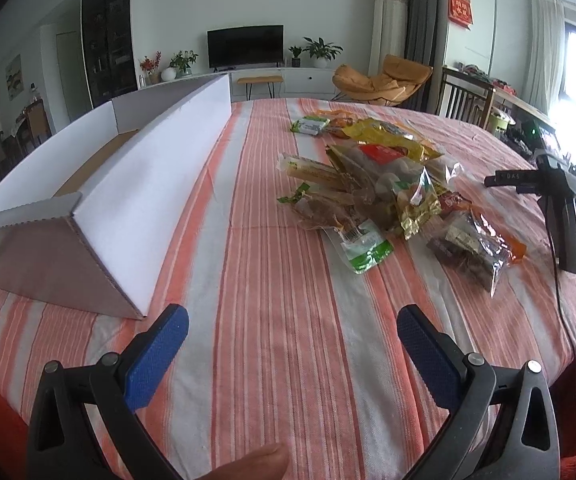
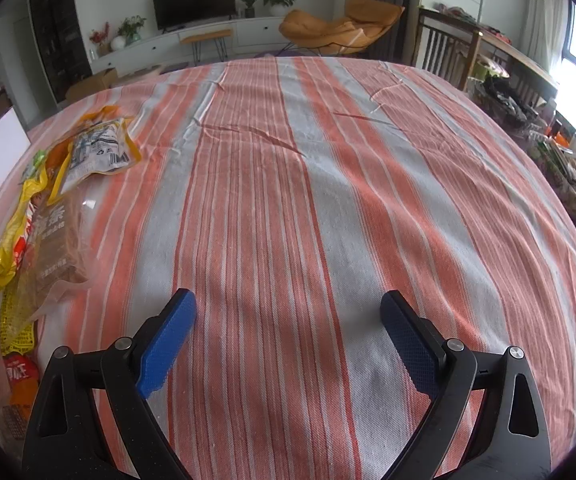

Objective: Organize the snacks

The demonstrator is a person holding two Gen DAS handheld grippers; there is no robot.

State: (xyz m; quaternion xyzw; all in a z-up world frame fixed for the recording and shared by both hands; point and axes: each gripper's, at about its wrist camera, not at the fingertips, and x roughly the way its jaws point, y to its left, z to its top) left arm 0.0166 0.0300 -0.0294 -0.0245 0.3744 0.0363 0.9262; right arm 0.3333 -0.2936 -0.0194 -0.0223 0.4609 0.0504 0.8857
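Both wide-open, empty grippers, left [image 1: 292, 336] and right [image 2: 288, 320], hover over striped cloth; crinkly snack-packet pile [image 1: 388, 200] at one o'clock, white cardboard box [image 1: 136, 184] at ten. Best approach: pinch one packet's edge.

On the tablecloth [image 1: 272, 280], the box [image 1: 148, 184] lies left of the snack pile [image 1: 388, 200].
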